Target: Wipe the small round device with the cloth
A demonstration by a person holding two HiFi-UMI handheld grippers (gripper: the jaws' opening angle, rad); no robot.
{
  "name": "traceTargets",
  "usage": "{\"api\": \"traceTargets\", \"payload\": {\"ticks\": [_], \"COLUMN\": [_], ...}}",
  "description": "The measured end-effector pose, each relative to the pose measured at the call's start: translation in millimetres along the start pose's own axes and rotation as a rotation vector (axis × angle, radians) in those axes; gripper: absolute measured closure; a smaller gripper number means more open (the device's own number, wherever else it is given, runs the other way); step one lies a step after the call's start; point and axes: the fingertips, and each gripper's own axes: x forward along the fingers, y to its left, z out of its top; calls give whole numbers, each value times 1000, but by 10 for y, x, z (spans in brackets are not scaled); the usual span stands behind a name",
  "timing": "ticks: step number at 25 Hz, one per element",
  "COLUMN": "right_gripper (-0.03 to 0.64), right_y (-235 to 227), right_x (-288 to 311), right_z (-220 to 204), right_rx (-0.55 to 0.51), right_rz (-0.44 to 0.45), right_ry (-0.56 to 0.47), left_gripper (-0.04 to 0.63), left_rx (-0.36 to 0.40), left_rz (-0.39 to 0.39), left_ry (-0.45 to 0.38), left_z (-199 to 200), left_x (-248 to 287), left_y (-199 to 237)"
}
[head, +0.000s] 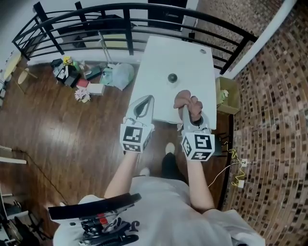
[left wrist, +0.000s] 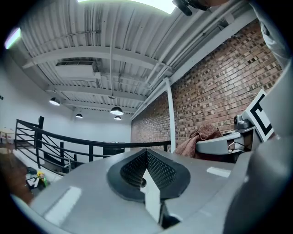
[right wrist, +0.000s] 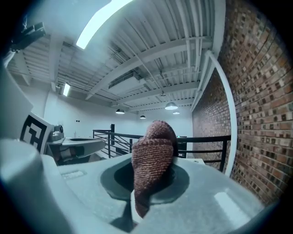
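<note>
Right claw (right wrist: 144,183) pinches cloth (right wrist: 153,151) by a fold (left claw (left wrist: 146,176) clenched, empty) — could slip out on reaching device (head: 172,78).

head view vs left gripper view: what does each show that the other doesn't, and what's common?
Head view only: the device in plain sight on the table, the clutter on the floor, and the person's arms.
Left gripper view only: the ceiling lamps, and the left gripper up close, shut with nothing held.
Both: the cloth clamped in the right gripper, the railing and the brick wall.
</note>
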Motion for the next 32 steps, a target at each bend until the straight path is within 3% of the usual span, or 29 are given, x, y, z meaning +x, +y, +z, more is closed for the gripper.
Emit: {"api": "traceTargets", "payload": {"ticks": [4,10,14,23,29,32], "right_gripper": [592,592,592,592,592,592], "right_y": [-327,-1059,-1477,-1705,-1731,-1784], "right_x": [521,1058,1317,1717,1880,1933], "right_z": [28,5,-83,-332,-586,-742], "right_rx": [-9,0,44,78,84,93], "right_rz": [51,87,75,20,-19,-48], "right_ry": [6,41,70,135,200,235], "left_gripper": [580,580,580,580,471,377], "left_rx": [-11,44,38,46,22,-2], "left_rz": [25,72,78,25,-90,-145], "left_ry": [34,83,174,277,379,431], "left_z": [-60,-241,-438,-1067,-1719,-2048], "left_x": [544,1300,1579,1903,2064,2139], "left_y": [107,272,300,682,695,635]}}
